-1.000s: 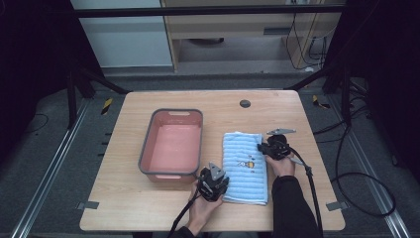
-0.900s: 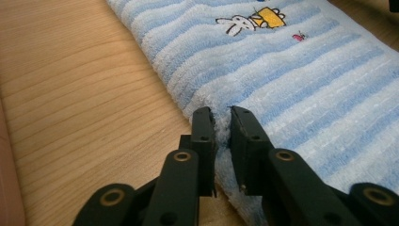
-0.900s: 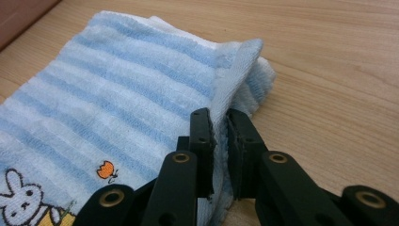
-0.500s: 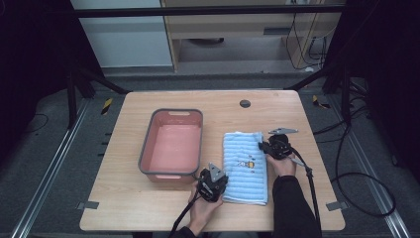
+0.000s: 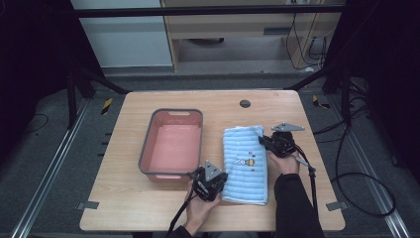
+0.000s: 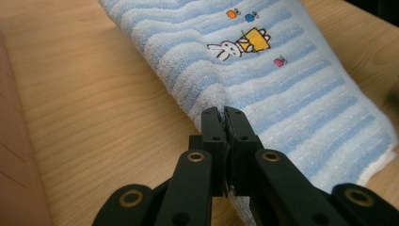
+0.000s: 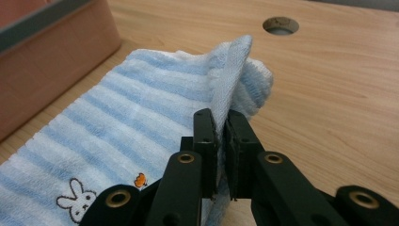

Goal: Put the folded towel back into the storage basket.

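Evidently soft and light: towel (image 5: 245,163) lies folded near the surface's (image 5: 124,208) front edge, right of the basin (image 5: 171,146). Left hand-held gripper (image 6: 221,117) and right hand-held gripper (image 7: 220,123) are each clamped on an edge; corners suit gripping.

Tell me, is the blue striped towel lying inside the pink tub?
No, the towel lies folded on the wooden table, to the right of the pink tub in the high view.

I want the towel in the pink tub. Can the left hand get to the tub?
Probably yes: the left gripper, shut on the blue striped towel, sits right beside the pink tub, with bare table between.
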The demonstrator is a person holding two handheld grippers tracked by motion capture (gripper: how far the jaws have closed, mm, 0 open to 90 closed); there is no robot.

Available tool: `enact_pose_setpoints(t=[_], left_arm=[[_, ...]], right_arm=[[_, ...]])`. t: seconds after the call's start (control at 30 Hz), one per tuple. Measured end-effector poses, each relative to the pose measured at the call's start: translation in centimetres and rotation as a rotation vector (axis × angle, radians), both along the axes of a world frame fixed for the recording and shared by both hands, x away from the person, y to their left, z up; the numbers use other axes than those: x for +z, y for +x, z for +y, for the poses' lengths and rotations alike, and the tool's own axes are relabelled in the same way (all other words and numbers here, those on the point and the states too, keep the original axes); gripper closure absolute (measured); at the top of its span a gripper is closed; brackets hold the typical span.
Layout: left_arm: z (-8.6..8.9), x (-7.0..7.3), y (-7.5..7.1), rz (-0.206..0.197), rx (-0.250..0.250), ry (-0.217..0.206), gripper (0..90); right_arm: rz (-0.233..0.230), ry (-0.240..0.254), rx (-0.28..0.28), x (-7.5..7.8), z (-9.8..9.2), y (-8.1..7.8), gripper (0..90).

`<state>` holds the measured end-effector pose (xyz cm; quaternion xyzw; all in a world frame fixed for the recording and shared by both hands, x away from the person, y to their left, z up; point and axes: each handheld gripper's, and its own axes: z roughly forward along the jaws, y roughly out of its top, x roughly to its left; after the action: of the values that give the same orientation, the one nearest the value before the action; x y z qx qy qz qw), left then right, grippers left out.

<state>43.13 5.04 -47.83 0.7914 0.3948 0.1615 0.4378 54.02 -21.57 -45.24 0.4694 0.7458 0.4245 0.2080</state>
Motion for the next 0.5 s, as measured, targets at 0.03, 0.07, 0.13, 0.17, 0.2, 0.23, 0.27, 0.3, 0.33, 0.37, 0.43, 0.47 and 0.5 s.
enact_pose_setpoints(t=[0.03, 0.07, 0.13, 0.17, 0.2, 0.23, 0.27, 0.3, 0.33, 0.37, 0.43, 0.47, 0.5], left_arm=[[0.1, 0.3, -0.1, -0.007, -0.002, -0.005, 87.6], [0.2, 0.6, -0.1, -0.012, -0.007, -0.008, 87.6], [0.4, 1.2, -0.2, -0.023, -0.011, -0.018, 87.7], [0.4, 1.6, -0.2, -0.029, -0.014, -0.02, 87.7], [0.5, 1.9, -0.2, -0.035, -0.017, -0.02, 87.7], [0.6, 2.4, -0.3, -0.044, -0.02, -0.021, 87.7], [0.7, 2.7, -0.3, -0.046, -0.02, -0.027, 87.6], [0.7, 2.9, -0.4, -0.052, -0.022, -0.03, 87.7], [0.8, 3.3, -0.4, -0.061, -0.025, -0.031, 87.6], [0.9, 3.7, -0.5, -0.07, -0.026, -0.034, 87.7], [1.0, 4.2, -0.5, -0.076, -0.028, -0.034, 87.6], [1.0, 4.5, -0.5, -0.08, -0.029, -0.036, 87.6], [1.1, 4.8, -0.6, -0.087, -0.029, -0.033, 87.7]], right_arm=[[-0.004, 0.013, 0.003, 0.2, 0.0, -0.1, 84.4], [-0.009, 0.015, 0.002, 0.5, 0.0, -0.3, 84.4], [-0.02, 0.016, 0.006, 1.0, 0.0, -0.5, 84.4], [-0.028, 0.012, 0.005, 1.2, 0.0, -0.6, 84.4], [-0.038, 0.008, 0.006, 1.6, 0.0, -0.8, 84.4], [-0.041, 0.008, 0.004, 1.8, 0.0, -0.9, 84.5], [-0.054, 0.013, 0.005, 2.3, -0.1, -1.0, 84.5], [-0.059, 0.017, 0.003, 2.5, 0.0, -1.1, 84.5], [-0.065, 0.016, 0.003, 2.8, 0.0, -1.2, 84.5], [-0.075, 0.011, 0.001, 3.2, 0.0, -1.3, 84.5], [-0.092, 0.025, 0.004, 4.0, 0.1, -1.5, 84.5], [-0.098, 0.028, 0.004, 4.3, 0.1, -1.6, 84.5], [-0.106, 0.029, 0.004, 4.6, 0.2, -1.6, 84.5]])
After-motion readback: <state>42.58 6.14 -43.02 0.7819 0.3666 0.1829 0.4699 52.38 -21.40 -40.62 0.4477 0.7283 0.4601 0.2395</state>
